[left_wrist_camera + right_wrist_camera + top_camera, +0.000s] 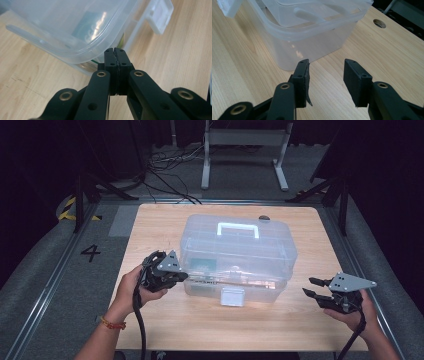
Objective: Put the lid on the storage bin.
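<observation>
1. Nearest the high camera, a person's two forearms come in from the bottom edge, each hand holding a gripper over the wooden table (pixel 165 330)
2. Landmark: a clear plastic storage box (pixel 235 257) with a white handle (pixel 239 228) on its lid sits in the middle of the table, with a white latch (pixel 232 296) on its near side
3. At the box's near left corner, the left gripper (pixel 182 276) has its tips right at the rim of the lid; whether they touch it cannot be told
4. Its jaws are pressed together with nothing between them, as the left gripper view shows, the box's lid edge just beyond the left gripper (pixel 115 51)
5. Off the box's near right corner, the right gripper (pixel 311 287) is clear of it, pointing toward it
6. Its jaws stand apart, empty, the box wall ahead of the right gripper (pixel 326 65) in its own view
7. Behind the box's far right corner lies a round hole (pixel 379 23) in the tabletop
</observation>
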A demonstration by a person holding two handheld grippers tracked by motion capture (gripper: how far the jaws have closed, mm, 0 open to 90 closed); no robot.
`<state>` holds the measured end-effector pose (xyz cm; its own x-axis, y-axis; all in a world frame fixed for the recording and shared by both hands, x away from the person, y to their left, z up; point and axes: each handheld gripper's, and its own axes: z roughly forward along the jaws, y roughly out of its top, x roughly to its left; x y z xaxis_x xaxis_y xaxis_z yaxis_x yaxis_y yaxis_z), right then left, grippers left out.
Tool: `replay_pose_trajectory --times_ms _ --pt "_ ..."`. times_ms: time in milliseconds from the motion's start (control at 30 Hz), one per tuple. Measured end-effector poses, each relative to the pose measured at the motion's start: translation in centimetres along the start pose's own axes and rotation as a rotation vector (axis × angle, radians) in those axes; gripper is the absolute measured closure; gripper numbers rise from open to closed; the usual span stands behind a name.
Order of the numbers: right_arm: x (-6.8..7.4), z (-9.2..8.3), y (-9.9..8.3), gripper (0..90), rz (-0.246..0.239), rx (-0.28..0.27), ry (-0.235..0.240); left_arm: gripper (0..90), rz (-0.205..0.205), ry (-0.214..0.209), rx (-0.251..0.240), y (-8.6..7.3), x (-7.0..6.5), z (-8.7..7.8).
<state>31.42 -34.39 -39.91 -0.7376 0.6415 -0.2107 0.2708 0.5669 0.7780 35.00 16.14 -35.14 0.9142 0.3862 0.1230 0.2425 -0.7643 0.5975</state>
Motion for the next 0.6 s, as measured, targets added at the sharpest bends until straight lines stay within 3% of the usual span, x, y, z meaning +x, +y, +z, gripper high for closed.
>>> replay_pose_trajectory --times_ms 167,433,600 --pt "0.1 0.0 -0.1 56.9 -0.007 -0.001 0.0 89.4 -0.019 0.001 0.003 -1.5 -0.6 0.2" --pt "0.1 -0.3 -0.4 57.0 -0.007 0.004 -0.001 81.6 -0.037 0.101 -0.008 -3.9 -1.4 -1.2" --pt "-0.1 -0.8 -1.1 54.3 -0.019 0.005 0.0 72.6 -0.086 0.169 0.005 -6.2 -1.2 -2.1"
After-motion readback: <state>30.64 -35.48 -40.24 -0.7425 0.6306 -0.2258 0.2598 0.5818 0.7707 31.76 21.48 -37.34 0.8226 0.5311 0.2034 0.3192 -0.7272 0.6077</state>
